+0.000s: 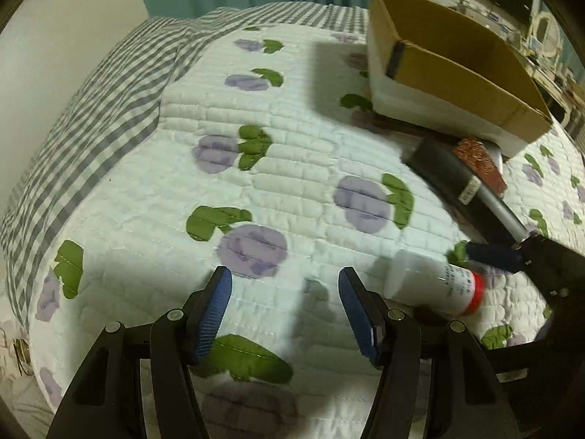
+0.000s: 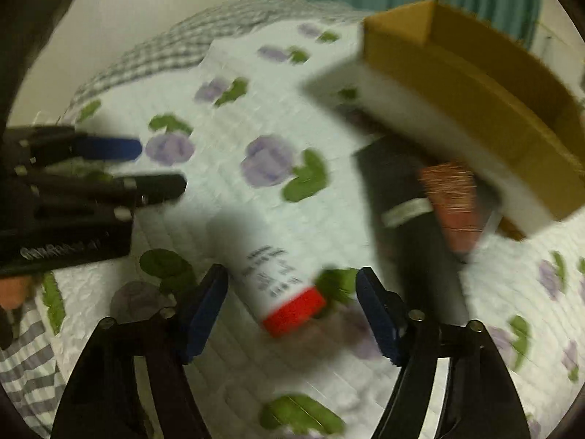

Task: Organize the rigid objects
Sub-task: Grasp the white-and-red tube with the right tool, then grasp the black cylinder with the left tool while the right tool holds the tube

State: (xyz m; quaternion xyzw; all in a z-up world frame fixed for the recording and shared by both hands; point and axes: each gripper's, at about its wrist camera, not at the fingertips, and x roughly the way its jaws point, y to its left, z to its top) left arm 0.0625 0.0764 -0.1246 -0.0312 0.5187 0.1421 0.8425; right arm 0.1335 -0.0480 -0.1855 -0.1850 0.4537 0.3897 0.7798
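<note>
A white bottle with a red cap (image 2: 278, 278) lies on the quilt, cap toward my right gripper (image 2: 292, 285), which is open with a finger on each side of the cap and not closed on it. The bottle also shows in the left wrist view (image 1: 435, 285), right of my left gripper (image 1: 285, 285), which is open and empty over the quilt. A black cylinder (image 1: 453, 179) and a red-brown block (image 1: 479, 161) lie beside an open cardboard box (image 1: 449, 62). The box (image 2: 471, 109) sits far right.
The white quilt with purple and green patches (image 1: 256, 168) covers a bed over a grey checked sheet (image 1: 91, 117). A wall is at the left, a teal curtain behind. A cluttered shelf (image 1: 541, 36) stands beyond the box. The right view is motion-blurred.
</note>
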